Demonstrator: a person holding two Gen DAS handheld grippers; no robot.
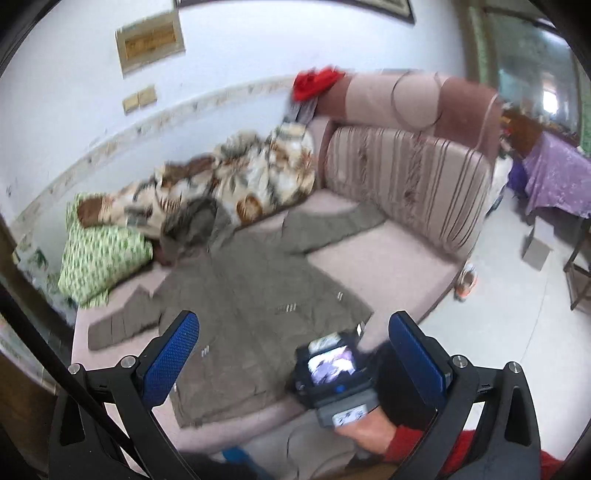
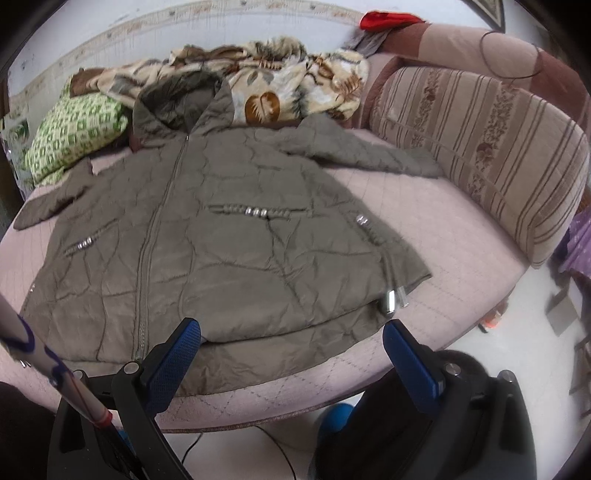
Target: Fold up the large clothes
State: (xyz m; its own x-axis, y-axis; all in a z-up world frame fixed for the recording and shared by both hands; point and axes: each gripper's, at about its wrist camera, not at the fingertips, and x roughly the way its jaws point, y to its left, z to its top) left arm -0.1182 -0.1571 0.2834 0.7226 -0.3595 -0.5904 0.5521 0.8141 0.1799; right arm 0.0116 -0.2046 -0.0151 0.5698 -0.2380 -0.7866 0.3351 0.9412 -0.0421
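An olive quilted hooded jacket (image 2: 229,236) lies flat and face up on the pink sofa seat (image 2: 461,236), zipper closed, sleeves spread to both sides, hood toward the wall. My right gripper (image 2: 291,332) is open, hovering just above the jacket's bottom hem with nothing between its fingers. From higher up, the left wrist view shows the same jacket (image 1: 243,295). My left gripper (image 1: 293,332) is open above the hem and holds nothing. The other hand-held gripper unit (image 1: 336,373), in a hand with a red sleeve, shows between the left fingers.
A floral blanket (image 2: 280,81) and a green patterned pillow (image 2: 74,136) lie along the wall behind the jacket. The striped sofa backrest (image 2: 491,155) curves on the right, with a red cloth (image 2: 384,18) on top. Purple-covered table (image 1: 554,173) stands at right on the white floor.
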